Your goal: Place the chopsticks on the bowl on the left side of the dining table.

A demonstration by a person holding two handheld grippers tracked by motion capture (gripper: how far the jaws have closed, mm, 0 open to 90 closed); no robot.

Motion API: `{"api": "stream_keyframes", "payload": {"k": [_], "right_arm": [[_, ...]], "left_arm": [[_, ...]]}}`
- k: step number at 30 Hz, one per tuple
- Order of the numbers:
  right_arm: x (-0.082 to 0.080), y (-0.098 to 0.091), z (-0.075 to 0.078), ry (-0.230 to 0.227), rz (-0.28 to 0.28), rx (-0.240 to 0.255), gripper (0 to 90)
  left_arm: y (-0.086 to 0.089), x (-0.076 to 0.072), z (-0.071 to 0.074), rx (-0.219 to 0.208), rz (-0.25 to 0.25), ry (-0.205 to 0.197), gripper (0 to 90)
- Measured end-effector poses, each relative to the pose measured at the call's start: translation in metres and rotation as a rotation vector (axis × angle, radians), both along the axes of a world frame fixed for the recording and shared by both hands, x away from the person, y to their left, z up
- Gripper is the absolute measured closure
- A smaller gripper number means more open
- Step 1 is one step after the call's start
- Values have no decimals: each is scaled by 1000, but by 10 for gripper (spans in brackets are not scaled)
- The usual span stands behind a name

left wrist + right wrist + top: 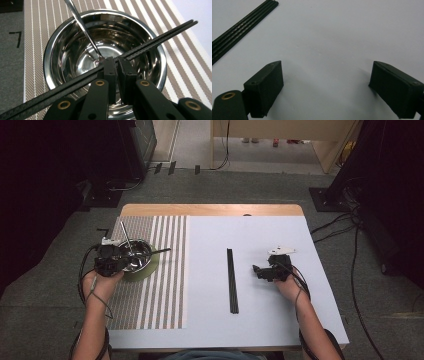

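Over the round shiny steel bowl (pixel 105 62), L gripper (pixel 117 62) pinches black chopstick pair (pixel 160 37); R gripper (pixel 325 85) jaws spread above white tabletop (pixel 332 37).

Chopsticks (pixel 155 41) in left gripper (pixel 117 65): both ends cut off by left gripper view's edges. Bowl (pixel 160 62) near rim hidden behind jaws. Spoon (pixel 82 27) handle runs off top. Second chopstick pair (pixel 242 27) cropped at right gripper view's left edge.
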State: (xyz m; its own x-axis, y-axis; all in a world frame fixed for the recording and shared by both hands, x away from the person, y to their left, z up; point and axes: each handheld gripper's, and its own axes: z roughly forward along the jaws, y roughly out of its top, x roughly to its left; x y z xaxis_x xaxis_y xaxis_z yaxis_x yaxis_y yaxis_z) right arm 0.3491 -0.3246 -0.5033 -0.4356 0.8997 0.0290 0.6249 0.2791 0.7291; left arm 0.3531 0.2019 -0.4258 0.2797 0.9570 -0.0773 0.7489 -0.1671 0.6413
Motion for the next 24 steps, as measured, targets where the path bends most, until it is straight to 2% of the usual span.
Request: {"api": "stream_keyframes", "payload": {"k": [22, 24], "right_arm": [[0, 0, 0, 0, 0, 0, 112], [0, 0, 0, 0, 0, 0, 112]], "left_arm": [[5, 2, -3, -11, 14, 0, 850], [5, 2, -3, -18, 15, -5, 818]]}}
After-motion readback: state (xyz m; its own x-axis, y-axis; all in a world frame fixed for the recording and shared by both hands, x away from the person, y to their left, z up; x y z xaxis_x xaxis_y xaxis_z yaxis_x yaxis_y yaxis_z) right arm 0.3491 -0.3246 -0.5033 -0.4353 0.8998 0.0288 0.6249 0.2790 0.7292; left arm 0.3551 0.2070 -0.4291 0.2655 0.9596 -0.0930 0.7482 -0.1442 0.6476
